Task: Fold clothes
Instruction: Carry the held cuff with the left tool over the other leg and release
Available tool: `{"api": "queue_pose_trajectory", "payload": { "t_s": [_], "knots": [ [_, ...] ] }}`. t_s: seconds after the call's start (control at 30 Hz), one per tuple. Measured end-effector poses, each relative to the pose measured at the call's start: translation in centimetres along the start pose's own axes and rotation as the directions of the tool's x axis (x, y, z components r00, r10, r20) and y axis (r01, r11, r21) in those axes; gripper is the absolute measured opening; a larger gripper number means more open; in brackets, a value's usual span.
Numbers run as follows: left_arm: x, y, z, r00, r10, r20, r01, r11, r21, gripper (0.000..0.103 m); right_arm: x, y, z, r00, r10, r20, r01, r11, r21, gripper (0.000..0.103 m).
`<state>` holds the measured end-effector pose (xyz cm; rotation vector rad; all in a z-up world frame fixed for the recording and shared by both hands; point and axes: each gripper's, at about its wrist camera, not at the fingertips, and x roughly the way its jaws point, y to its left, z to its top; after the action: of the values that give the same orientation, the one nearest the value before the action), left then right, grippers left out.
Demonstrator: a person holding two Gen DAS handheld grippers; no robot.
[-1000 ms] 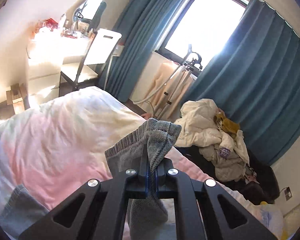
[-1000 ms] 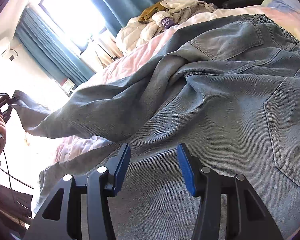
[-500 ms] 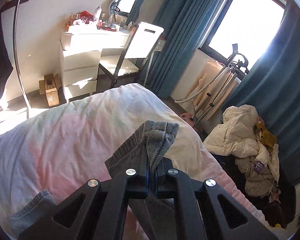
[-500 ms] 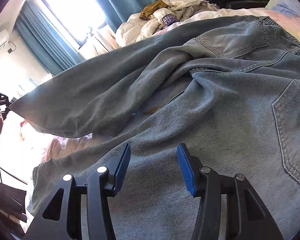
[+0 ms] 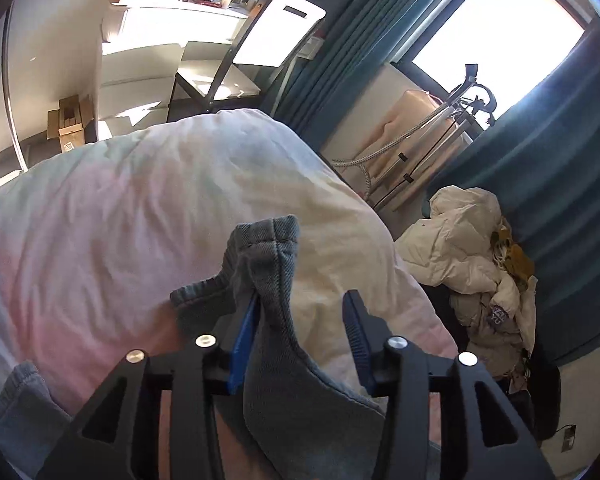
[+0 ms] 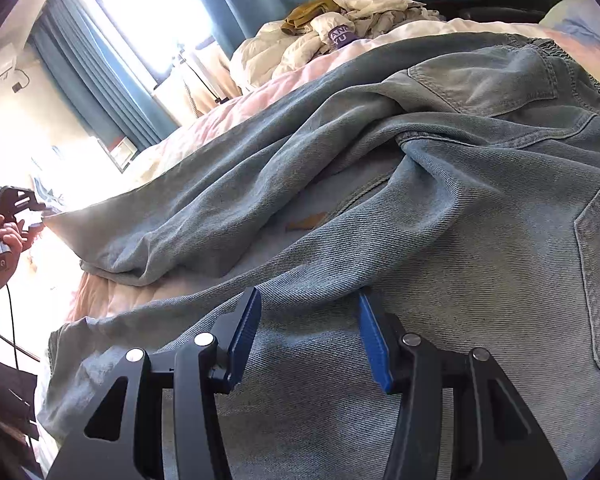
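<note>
Draping loose between the spread fingers of the left gripper, the hem of the jeans touches only the left pad, so nothing pinches it. Ahead of the right gripper, whose jaws also stand apart just over the denim, the rest of the jeans lies rumpled across the bed with one leg drawn out toward the left tool. Slipping is my worry: unclamped, the leg could slump into a heap and spoil the fold.
</note>
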<state>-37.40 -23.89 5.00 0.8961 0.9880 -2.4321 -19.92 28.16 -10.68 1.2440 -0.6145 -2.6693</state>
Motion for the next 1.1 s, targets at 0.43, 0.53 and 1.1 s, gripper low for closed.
{"api": "queue_pose_trajectory", "payload": {
  "t_s": [0.43, 0.53, 1.1],
  "knots": [
    [-2.7, 7.6, -2.8, 0.989, -0.140, -0.045, 0.133, 0.983, -0.129, 0.065, -0.5, 0.2, -0.4, 1.000, 0.012, -0.005, -0.012, 1.000, -0.012, 0.049],
    [-1.0, 12.2, -5.0, 0.981, -0.177, -0.076, 0.149, 0.948, -0.281, 0.065, -0.6, 0.1, -0.5, 1.000, 0.017, -0.010, -0.017, 1.000, -0.003, 0.049],
    [9.5, 10.8, -9.6, 0.977, -0.143, -0.157, 0.105, 0.968, -0.228, 0.013, 1.1, 0.5, -0.7, 1.000, -0.013, -0.028, 0.012, 0.999, -0.031, 0.055]
  ]
}}
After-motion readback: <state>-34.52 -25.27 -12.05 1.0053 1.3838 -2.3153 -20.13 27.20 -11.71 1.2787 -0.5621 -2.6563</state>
